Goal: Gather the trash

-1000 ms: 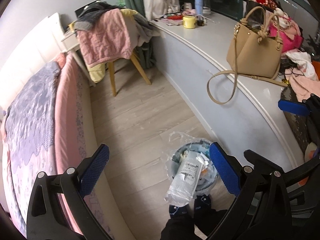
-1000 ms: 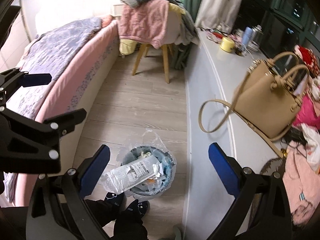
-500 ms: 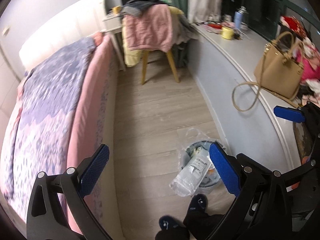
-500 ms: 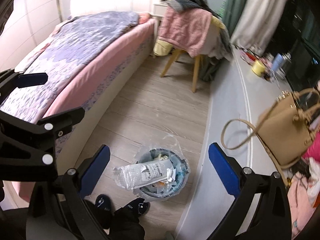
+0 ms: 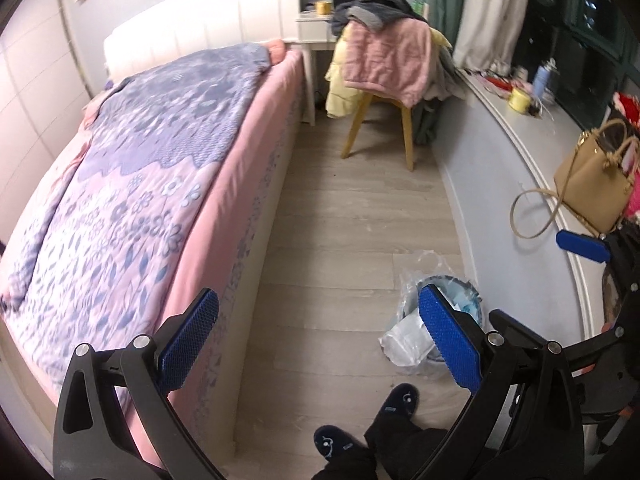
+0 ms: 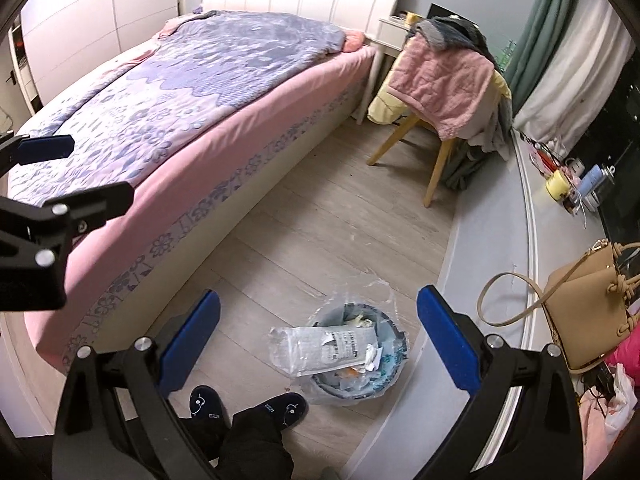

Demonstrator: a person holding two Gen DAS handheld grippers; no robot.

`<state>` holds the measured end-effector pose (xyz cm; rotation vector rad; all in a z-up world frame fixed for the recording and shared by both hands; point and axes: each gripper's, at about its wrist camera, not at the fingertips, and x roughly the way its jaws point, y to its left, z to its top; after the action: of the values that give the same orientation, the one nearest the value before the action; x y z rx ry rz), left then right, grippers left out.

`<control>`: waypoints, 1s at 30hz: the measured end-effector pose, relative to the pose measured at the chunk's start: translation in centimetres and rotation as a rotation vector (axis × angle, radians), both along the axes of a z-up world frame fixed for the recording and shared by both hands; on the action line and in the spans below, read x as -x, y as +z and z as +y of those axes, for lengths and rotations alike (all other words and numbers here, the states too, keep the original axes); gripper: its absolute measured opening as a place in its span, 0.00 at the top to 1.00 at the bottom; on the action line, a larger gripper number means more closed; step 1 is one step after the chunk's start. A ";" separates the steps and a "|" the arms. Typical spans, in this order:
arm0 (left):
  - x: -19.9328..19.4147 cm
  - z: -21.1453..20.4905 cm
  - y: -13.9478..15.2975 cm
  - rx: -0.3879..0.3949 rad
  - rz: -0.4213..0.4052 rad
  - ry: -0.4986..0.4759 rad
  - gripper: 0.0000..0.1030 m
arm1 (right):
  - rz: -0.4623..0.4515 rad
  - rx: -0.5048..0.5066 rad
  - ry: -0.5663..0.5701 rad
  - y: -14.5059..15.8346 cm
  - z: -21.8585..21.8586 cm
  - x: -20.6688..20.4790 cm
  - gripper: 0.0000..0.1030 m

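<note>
A small blue trash bin (image 6: 384,376) with a clear liner stands on the wood floor by the grey ledge wall. A crumpled clear plastic package (image 6: 324,350) lies across its rim on top of other litter. In the left wrist view the bin (image 5: 460,292) shows partly behind my right blue pad, with the package (image 5: 404,340) hanging over its left side. My left gripper (image 5: 320,344) is open and empty, held high above the floor. My right gripper (image 6: 320,344) is open and empty above the bin.
A bed (image 5: 140,184) with a purple floral cover fills the left. A wooden chair (image 5: 384,80) piled with clothes stands at the far end. A tan handbag (image 6: 592,320) and cups sit on the curved ledge (image 5: 520,152). The person's slippers (image 6: 244,406) are below.
Both grippers have swung left and lifted, so the bed now fills more of each view. The bin and the package in it have not moved. Both grippers stay open.
</note>
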<state>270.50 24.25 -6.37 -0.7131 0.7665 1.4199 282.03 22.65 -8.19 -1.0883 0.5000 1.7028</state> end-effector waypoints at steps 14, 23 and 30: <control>2.4 -2.9 3.6 -0.101 -0.001 0.166 0.06 | 0.000 -0.014 0.062 0.8 -1.4 2.2 0.07; 0.9 -2.7 4.3 -0.092 -0.061 0.169 0.06 | -0.011 -0.014 0.101 0.8 -0.9 1.4 0.07; -0.7 -2.6 4.5 -0.118 -0.049 0.129 0.06 | -0.019 -0.010 0.095 0.8 -0.6 0.4 0.07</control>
<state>271.20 21.66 -1.83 -0.7129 0.6026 1.5451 281.65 22.06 -7.41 -1.1356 0.4337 1.7737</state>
